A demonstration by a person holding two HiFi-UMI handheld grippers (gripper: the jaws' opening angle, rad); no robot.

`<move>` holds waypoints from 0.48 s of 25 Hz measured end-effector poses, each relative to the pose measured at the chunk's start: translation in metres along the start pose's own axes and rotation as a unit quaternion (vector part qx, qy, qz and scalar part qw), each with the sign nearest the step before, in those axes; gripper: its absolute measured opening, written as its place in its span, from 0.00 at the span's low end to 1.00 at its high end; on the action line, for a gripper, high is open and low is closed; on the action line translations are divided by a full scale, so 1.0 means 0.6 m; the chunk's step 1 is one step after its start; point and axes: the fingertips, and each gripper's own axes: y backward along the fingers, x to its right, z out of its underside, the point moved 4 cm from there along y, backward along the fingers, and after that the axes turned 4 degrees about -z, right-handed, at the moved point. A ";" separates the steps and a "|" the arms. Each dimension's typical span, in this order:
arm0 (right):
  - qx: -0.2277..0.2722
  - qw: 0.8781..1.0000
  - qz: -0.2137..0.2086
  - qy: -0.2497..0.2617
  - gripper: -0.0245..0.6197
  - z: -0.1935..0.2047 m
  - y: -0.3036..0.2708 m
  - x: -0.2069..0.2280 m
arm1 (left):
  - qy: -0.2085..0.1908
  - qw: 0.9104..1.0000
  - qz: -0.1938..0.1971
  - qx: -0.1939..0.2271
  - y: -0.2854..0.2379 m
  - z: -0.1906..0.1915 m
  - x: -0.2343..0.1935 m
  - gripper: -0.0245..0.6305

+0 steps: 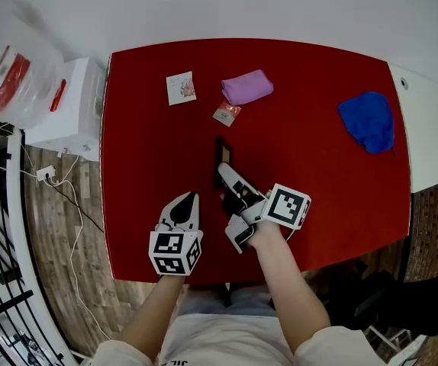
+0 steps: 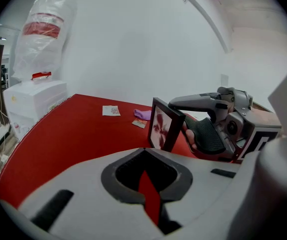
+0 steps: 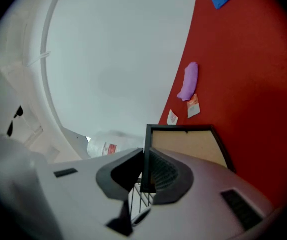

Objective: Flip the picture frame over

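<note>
Picture frame [image 1: 223,153] stands on edge over the middle of the red table [image 1: 326,204], edge-on in the head view. My right gripper [image 1: 224,172] has it: jaws partly apart, clamped on the frame's near edge. My left gripper [image 1: 191,200] sits nearer the table's front edge, left of the frame and apart from it. A purple cloth [image 1: 247,87], card [image 1: 181,88] and small packet [image 1: 227,113] lie toward the table's far edge. A blue cloth [image 1: 368,120] lies toward its far right corner.

Left gripper view: my jaws are closed with nothing in them, only a sliver of red table showing past the tips. The frame [image 2: 164,124] is upright above the table, printed face toward this camera. Its bottom edge is hidden behind my gripper, so I can't tell if it touches the table.

Right gripper view: the 2 pads pinch the frame's dark rim [image 3: 146,149], tan backing toward this camera.

Risks, my read: the grip is on 1 thin edge only, so the frame could pivot between the pads or slip out mid-turn. It would then drop flat onto the table and could knock the face. The left gripper is closed and off to the side, so nothing backs it up. Setting it down crooked could catch a corner on the table.
</note>
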 end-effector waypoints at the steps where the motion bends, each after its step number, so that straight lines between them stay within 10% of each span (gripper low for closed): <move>1: 0.000 1.000 -0.011 -0.011 0.10 0.000 0.001 0.001 | -0.001 1.000 0.001 0.000 -0.002 0.000 0.004 0.05; 12: -0.004 0.997 -0.066 -0.047 0.10 -0.016 0.034 0.024 | -0.020 0.999 0.036 0.012 -0.021 -0.003 0.050 0.05</move>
